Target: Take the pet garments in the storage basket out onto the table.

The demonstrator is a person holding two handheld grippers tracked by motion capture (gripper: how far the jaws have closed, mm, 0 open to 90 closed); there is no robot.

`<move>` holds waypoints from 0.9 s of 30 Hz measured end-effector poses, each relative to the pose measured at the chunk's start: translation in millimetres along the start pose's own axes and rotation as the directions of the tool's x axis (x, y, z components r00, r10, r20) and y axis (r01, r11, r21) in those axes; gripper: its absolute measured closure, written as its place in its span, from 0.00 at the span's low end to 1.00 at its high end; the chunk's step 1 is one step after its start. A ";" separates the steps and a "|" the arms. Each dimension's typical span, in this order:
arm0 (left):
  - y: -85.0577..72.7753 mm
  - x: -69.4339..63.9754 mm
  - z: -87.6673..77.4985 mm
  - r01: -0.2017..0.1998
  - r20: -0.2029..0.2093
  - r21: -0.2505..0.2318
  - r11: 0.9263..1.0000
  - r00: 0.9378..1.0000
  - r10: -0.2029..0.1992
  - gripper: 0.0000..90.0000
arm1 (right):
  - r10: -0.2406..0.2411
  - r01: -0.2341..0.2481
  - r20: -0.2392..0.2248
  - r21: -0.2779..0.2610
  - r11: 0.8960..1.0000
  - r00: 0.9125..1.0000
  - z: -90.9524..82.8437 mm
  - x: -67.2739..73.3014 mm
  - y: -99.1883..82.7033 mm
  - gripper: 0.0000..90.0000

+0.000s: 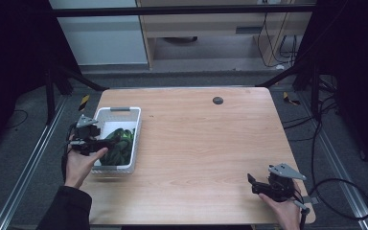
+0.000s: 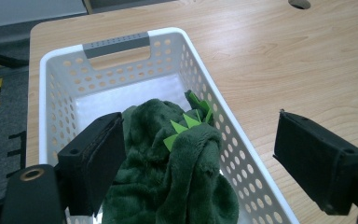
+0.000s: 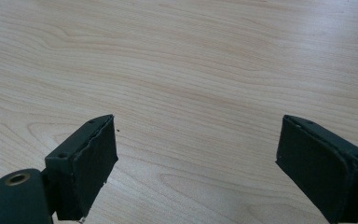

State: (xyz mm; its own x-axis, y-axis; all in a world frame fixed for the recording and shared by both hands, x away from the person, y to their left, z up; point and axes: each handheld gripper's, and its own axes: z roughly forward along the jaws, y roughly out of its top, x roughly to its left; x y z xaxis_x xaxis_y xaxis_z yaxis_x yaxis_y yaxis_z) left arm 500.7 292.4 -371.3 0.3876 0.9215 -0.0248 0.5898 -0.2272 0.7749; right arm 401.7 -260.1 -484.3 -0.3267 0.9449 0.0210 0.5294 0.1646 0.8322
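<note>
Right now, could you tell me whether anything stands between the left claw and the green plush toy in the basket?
Nothing visible does: the open left claw hangs just over the green plush toy inside the white basket.

This looks like a lab or test room: a bare light-wood table stands inside a dark metal frame, silver floor rails run at lower left, and black cables trail across grey carpet at right, below plain wooden cabinets.
</note>
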 end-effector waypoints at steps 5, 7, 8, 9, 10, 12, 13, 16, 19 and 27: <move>3.8 -0.1 7.3 -0.020 0.001 0.039 0.999 1.000 0.020 0.19 | -0.001 0.001 0.000 0.001 1.000 1.000 0.6 -0.8 -0.1 0.14; 4.5 0.0 9.2 -0.026 0.003 0.049 0.998 1.000 0.026 0.21 | -0.008 0.008 0.002 0.000 1.000 1.000 1.0 -1.2 -0.3 0.14; 4.9 0.0 10.6 -0.031 0.003 0.057 0.998 1.000 0.031 0.21 | -0.007 0.007 0.002 0.000 1.000 1.000 1.3 -1.3 -0.3 0.14; 5.3 0.1 11.7 -0.035 0.000 0.064 0.997 0.999 0.035 0.22 | -0.007 0.007 0.002 0.001 1.000 1.000 1.3 -1.2 -0.3 0.14; 5.5 0.2 12.8 -0.039 0.001 0.071 0.997 0.999 0.039 0.22 | -0.007 0.007 0.002 0.001 1.000 1.000 1.3 -1.2 -0.3 0.14; 5.4 0.5 16.0 -0.041 -0.001 0.085 0.996 0.999 0.041 0.23 | -0.008 0.008 0.001 0.000 1.000 1.000 1.3 -1.6 -0.2 0.14; 5.4 0.7 18.3 -0.045 -0.004 0.097 0.994 0.999 0.046 0.23 | -0.007 0.007 0.001 0.001 1.000 1.000 1.4 -1.8 -0.2 0.14; 5.4 1.3 21.8 -0.049 -0.003 0.116 0.992 0.999 0.050 0.24 | 0.001 -0.001 -0.003 0.007 1.000 1.000 1.2 -1.5 -0.2 0.14; 5.4 1.2 24.3 -0.051 0.000 0.135 0.990 0.999 0.052 0.25 | -0.006 0.006 -0.001 0.006 1.000 1.000 1.8 -2.0 -0.5 0.13; 4.7 -0.8 31.2 -0.065 0.002 0.176 0.982 0.998 0.065 0.28 | -0.009 0.009 -0.006 0.008 1.000 1.000 2.1 -2.1 -0.5 0.13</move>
State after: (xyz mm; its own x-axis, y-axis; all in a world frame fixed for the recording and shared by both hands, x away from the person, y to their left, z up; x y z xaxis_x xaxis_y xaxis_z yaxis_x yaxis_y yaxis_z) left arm 525.3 280.8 -387.4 0.4268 0.9040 0.0248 0.6790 -0.3384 0.6515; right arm 403.8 -261.5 -486.0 -0.3362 0.9416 0.0173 0.5329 0.1750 0.8279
